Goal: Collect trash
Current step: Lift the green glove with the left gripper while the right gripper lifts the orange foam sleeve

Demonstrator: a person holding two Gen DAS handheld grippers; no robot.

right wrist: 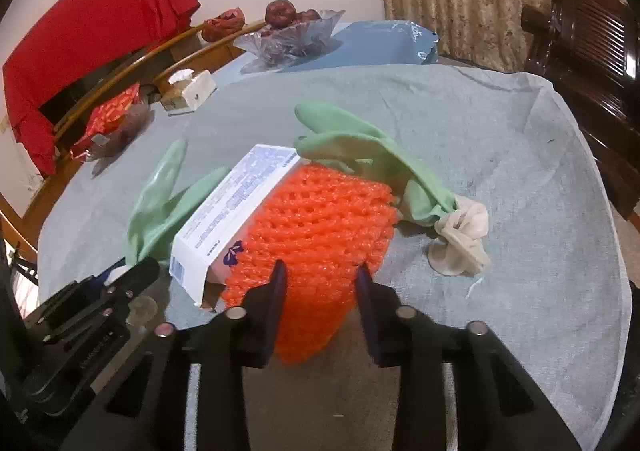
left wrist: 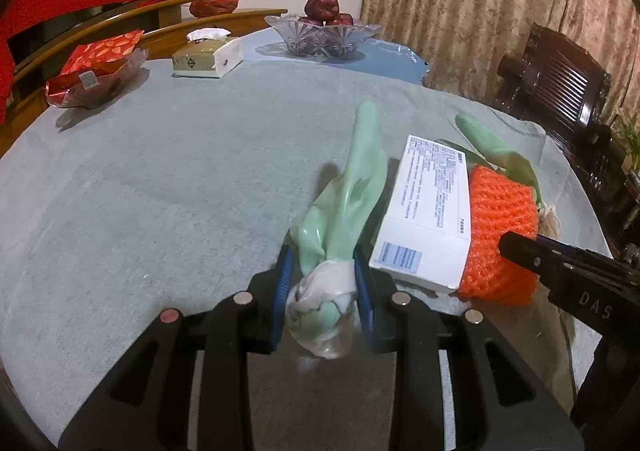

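Left gripper (left wrist: 323,291) clamped on knotted cuff of green rubber glove (left wrist: 348,187), lying on grey-clothed bench (left wrist: 160,179); beside it, white carton (right wrist: 232,211); right gripper (right wrist: 322,283) jaws pressed on orange foam net (right wrist: 320,223); second glove (right wrist: 380,159) behind

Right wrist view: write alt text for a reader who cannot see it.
The right gripper has its two fingers closed on an orange foam net lying on a grey tablecloth. A white carton lies against the net's left side, and a green rubber glove lies behind it. The left gripper shows at lower left.
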